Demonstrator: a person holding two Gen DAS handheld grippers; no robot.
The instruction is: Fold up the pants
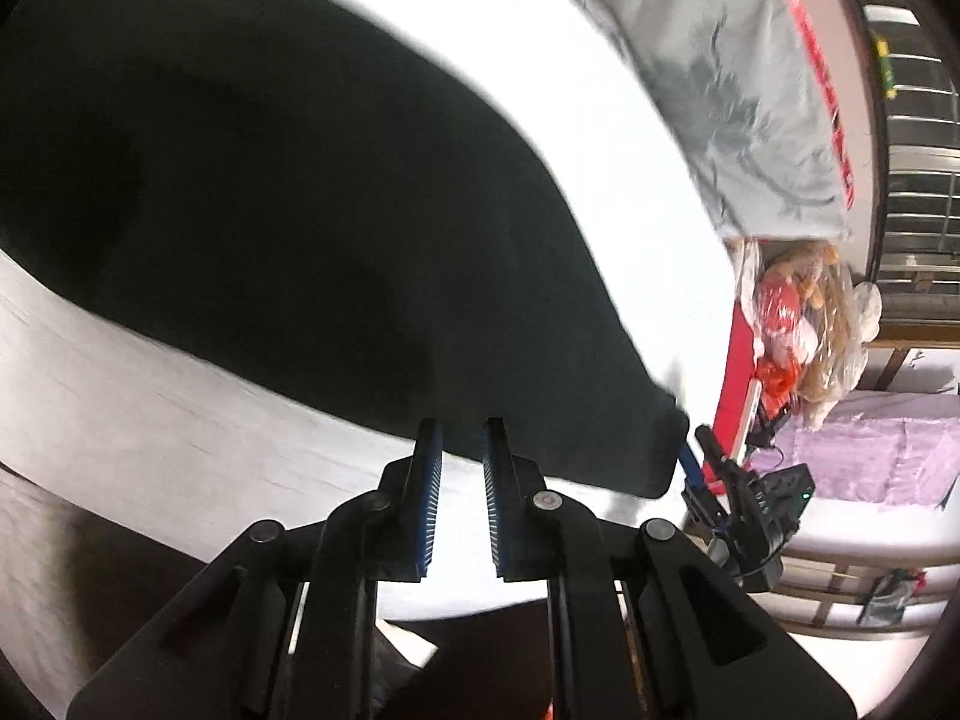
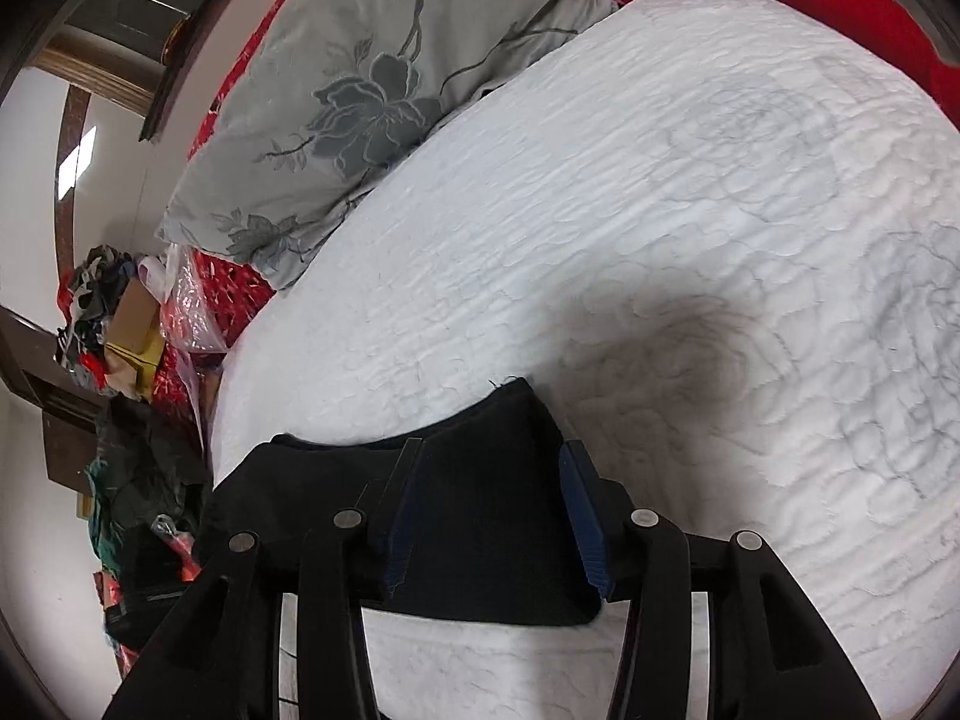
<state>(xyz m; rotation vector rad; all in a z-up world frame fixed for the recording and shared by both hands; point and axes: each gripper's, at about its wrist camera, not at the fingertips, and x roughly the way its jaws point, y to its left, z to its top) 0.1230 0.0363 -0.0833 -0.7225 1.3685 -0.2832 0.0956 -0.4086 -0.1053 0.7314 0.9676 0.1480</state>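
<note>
Black pants [image 1: 270, 210] lie spread flat on a white quilted bed [image 1: 120, 408]. My left gripper [image 1: 462, 426] hovers just short of their near edge. Its blue pads stand almost together with only white bedding showing in the slit, so it is shut on nothing. In the right wrist view, a corner of the pants [image 2: 480, 510] lies on the quilt [image 2: 660, 210] between the spread fingers of my right gripper [image 2: 492, 446], which is open; the pads do not press on the cloth. The right gripper [image 1: 699, 456] also shows in the left wrist view, at the pants' far right corner.
A grey floral pillow [image 1: 708, 60] [image 2: 372, 90] lies on a red sheet at the head of the bed. Plastic bags and clutter [image 1: 804, 312] [image 2: 132, 324] pile up beside the bed. A purple mat [image 1: 888, 450] covers a low platform past the bed edge.
</note>
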